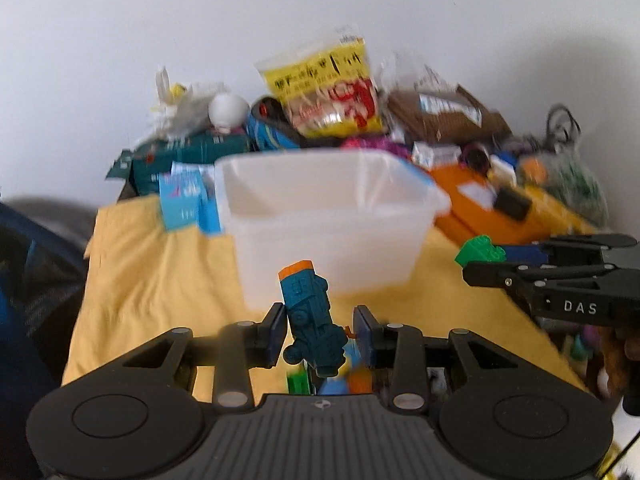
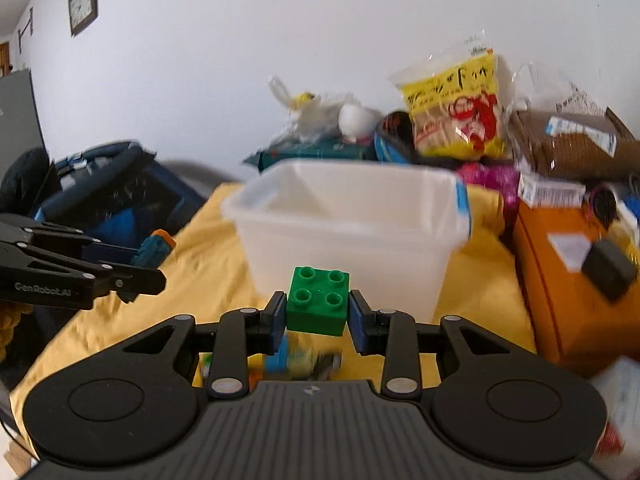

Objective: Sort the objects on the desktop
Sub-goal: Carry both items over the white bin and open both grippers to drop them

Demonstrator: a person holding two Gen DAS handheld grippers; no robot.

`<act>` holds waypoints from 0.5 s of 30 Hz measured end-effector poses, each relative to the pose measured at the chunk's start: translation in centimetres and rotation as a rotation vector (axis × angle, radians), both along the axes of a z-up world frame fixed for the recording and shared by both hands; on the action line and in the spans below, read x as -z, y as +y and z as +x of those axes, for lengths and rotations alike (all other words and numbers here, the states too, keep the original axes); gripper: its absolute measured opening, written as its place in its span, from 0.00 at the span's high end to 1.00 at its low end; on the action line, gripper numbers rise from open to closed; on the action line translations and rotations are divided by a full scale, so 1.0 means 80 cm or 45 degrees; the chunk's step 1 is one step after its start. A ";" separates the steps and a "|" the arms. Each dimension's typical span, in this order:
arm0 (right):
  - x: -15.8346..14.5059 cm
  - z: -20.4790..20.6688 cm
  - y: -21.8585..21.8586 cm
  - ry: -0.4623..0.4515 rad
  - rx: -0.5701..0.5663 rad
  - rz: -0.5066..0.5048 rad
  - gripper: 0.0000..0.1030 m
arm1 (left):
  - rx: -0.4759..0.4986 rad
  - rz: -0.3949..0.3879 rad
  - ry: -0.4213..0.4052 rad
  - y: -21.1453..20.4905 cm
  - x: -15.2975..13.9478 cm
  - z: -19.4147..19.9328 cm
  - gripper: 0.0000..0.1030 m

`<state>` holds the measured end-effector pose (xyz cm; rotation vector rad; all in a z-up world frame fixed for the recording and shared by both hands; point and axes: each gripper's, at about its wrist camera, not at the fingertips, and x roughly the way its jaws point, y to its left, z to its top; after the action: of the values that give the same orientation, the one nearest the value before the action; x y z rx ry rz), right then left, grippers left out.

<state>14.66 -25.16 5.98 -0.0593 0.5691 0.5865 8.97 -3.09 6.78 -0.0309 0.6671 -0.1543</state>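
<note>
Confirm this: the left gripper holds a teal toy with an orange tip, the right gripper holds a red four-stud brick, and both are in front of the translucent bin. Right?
Not quite. The brick in the right gripper is green, not red, as the right wrist view shows. The rest stands: the left gripper holds the teal toy with an orange tip, both in front of the translucent bin.

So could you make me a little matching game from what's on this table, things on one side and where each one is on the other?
Things:
1. green brick
2. teal toy
3. white tub
4. yellow snack bag

Places:
A. standing on the yellow cloth, ahead of both grippers
B. in the clutter at the back, by the wall
C. between the jaws of the right gripper
D. between the jaws of the left gripper

Pairs: 1-C, 2-D, 3-A, 4-B
</note>
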 end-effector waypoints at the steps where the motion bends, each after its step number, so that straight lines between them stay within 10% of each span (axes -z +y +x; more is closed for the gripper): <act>1: -0.007 0.009 0.001 -0.003 0.005 0.006 0.65 | -0.010 -0.003 -0.008 0.002 -0.007 0.011 0.61; 15: -0.040 0.161 0.028 0.213 0.056 -0.064 0.65 | -0.084 -0.064 0.175 0.025 -0.042 0.178 0.61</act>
<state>27.53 -22.91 9.22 -0.0456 0.7457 0.5375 23.19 -1.05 10.13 -0.1122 0.7981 -0.1063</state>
